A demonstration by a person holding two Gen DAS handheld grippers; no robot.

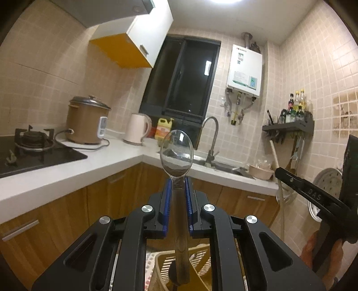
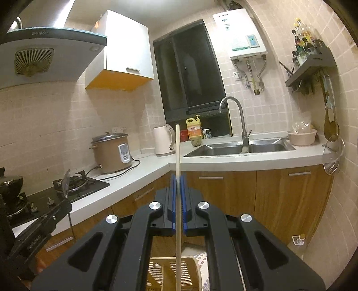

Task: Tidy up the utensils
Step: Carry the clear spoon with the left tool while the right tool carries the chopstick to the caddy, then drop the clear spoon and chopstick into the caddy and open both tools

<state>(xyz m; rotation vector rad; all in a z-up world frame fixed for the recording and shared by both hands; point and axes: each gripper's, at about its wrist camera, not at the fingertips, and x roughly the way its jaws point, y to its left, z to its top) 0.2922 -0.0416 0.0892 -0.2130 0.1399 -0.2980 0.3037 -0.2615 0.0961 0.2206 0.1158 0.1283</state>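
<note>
The left hand-held gripper [image 1: 178, 181] clamps a clear plastic spoon [image 1: 176, 154] by its handle, oval bowl upright above the blue ribbed pads. The right hand-held gripper [image 2: 178, 179] pinches a thin, pale wooden chopstick [image 2: 177, 147], held vertical. Both are held level, in open air above a slatted beige basket [image 2: 172, 273], well apart from the white table [image 2: 246, 156]

**Dim, warm kitchen light under heavy fisheye**

A ceiling lamp [image 1: 226, 1] glares white at the top edge of the left view. The window [image 1: 181, 76] is black, mirroring a small highlight. Walls bow toward dark vignetted corners. The chopstick [image 2: 177, 156] looks slightly smeared, perhaps motion blur.
</note>
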